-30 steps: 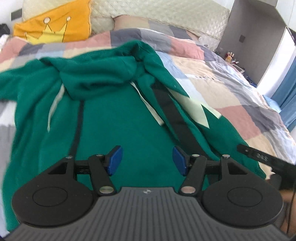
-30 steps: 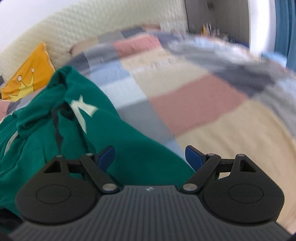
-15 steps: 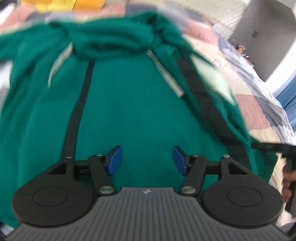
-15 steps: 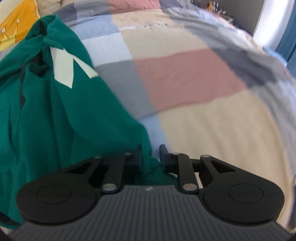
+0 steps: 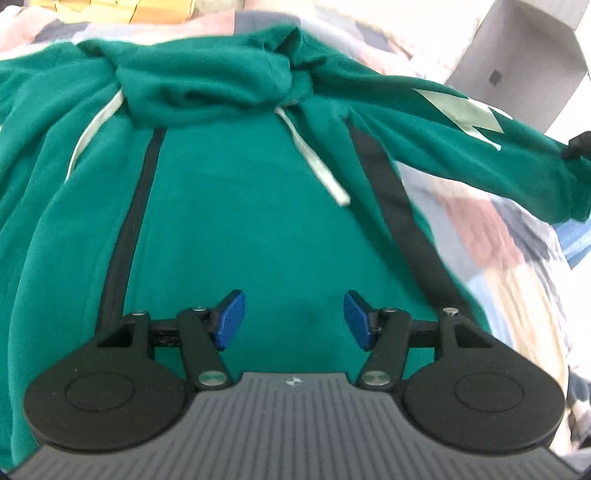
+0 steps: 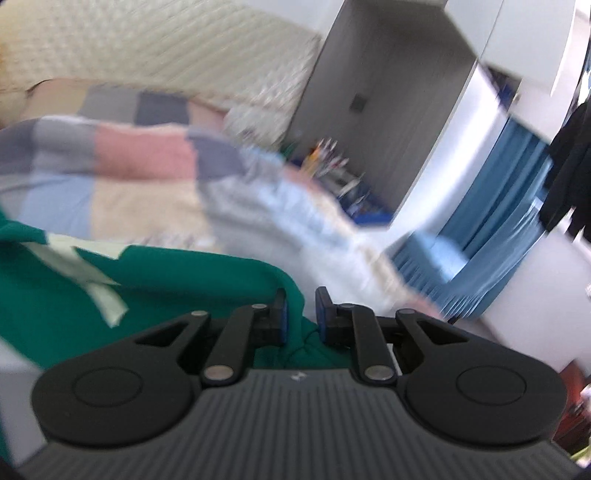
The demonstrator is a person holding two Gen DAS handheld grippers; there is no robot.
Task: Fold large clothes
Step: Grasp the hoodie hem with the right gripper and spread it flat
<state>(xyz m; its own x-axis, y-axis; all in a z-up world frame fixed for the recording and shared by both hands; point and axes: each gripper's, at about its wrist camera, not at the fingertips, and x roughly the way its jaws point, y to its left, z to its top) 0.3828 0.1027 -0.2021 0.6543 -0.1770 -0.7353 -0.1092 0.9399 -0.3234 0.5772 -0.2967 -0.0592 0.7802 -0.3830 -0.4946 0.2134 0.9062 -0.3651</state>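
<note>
A green hoodie [image 5: 240, 206] with black stripes and white drawstrings lies front-up on the bed, hood [image 5: 207, 88] at the far end. My left gripper [image 5: 293, 319] is open and empty, low over the hoodie's chest. My right gripper [image 6: 301, 314] is shut on the end of the hoodie's right sleeve [image 6: 177, 280], which bears a pale patch. In the left wrist view that sleeve [image 5: 461, 136] is stretched out to the right and lifted off the bed, with the right gripper [image 5: 580, 146] at its cuff.
The checked quilt [image 5: 498, 258] covers the bed to the right of the hoodie. A yellow cushion [image 5: 147, 7] and quilted headboard [image 6: 166, 70] are at the far end. A grey cabinet [image 6: 369, 110], cluttered bedside shelf [image 6: 332, 166] and blue curtain [image 6: 498, 221] stand to the right.
My right gripper closed on the sleeve end and has lifted it, pulling the sleeve out to the right. My left gripper moved closer over the hoodie's chest, still open.
</note>
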